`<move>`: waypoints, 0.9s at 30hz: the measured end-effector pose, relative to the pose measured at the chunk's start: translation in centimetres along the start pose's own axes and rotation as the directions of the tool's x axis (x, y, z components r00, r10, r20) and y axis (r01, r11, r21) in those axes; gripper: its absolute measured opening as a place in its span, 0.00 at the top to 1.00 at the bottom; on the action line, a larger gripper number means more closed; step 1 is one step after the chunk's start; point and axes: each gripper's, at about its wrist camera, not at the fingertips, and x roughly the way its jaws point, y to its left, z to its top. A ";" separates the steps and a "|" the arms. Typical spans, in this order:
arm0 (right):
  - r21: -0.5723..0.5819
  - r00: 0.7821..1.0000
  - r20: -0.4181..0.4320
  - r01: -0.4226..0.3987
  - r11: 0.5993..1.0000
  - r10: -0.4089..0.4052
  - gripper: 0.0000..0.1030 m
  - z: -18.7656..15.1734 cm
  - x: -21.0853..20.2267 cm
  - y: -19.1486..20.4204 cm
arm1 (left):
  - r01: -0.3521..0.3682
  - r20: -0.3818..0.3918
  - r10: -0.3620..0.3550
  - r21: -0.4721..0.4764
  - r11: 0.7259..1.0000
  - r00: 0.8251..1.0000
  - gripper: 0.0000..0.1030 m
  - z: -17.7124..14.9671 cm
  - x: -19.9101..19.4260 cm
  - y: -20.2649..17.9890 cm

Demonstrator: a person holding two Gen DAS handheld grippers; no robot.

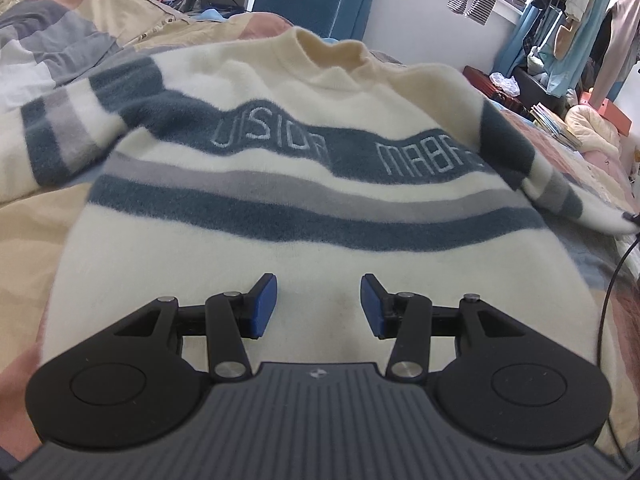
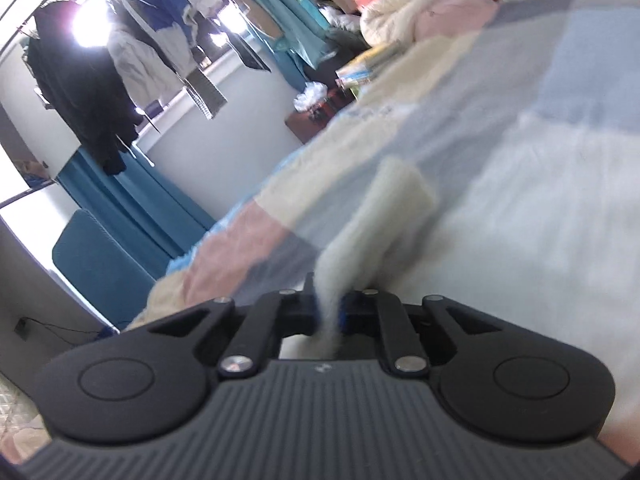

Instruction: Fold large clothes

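Folding starts with the fuzzy cream knitted sweater (image 1: pixel 280 240) with teal and grey bands and pale lettering across the chest, which lies face up and spread flat on the patchwork quilt (image 1: pixel 48 208) of the bed, collar at the far end and both sleeves splayed outward. I judge this to be the opening step: the body is not yet folded, and the first sleeve is only now taken up. My right gripper (image 2: pixel 328 312) is clamped on a strip of cream fabric, the sleeve end (image 2: pixel 380 216), which runs out ahead of its closed jaws over the quilt. My left gripper (image 1: pixel 318 306) hangs over the lower body of the sweater, jaws apart and holding nothing, its blue pads (image 1: pixel 264 306) clear of the knit. Next, I think, the sleeve should be carried inward across the chest and laid flat, while the left gripper pins or pinches the hem so the body does not drag.
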 end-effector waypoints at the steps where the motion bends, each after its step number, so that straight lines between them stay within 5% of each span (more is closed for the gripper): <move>1: -0.001 1.000 0.024 0.016 1.000 -0.016 0.89 0.7 0.1 0.0 | -0.002 -0.001 0.002 -0.003 1.000 1.000 0.49 0.0 0.1 0.1; 4: 0.002 0.992 0.102 0.071 0.997 -0.071 0.89 3.2 -0.2 -1.1 | -0.008 -0.005 0.008 -0.004 1.000 1.000 0.49 0.1 0.3 0.2; 11: -0.083 0.972 0.119 0.214 0.973 -0.203 0.90 5.5 2.0 -2.8 | -0.056 -0.052 0.059 0.058 0.997 0.997 0.46 -0.2 1.4 -0.2; 15: -0.191 0.969 0.151 0.224 0.955 -0.197 0.90 5.8 1.2 0.8 | 0.009 -0.058 -0.010 -0.019 1.000 0.998 0.41 0.2 0.6 0.8; 22: -0.478 0.979 0.202 0.083 0.874 0.017 0.89 6.1 -4.3 12.5 | 0.020 -0.027 -0.023 -0.106 0.994 0.999 0.40 0.5 -1.9 3.1; 27: -0.628 0.956 0.174 -0.077 0.774 0.237 0.89 3.8 -11.0 22.1 | 0.066 0.036 -0.061 -0.170 0.983 0.998 0.40 1.0 -4.3 5.0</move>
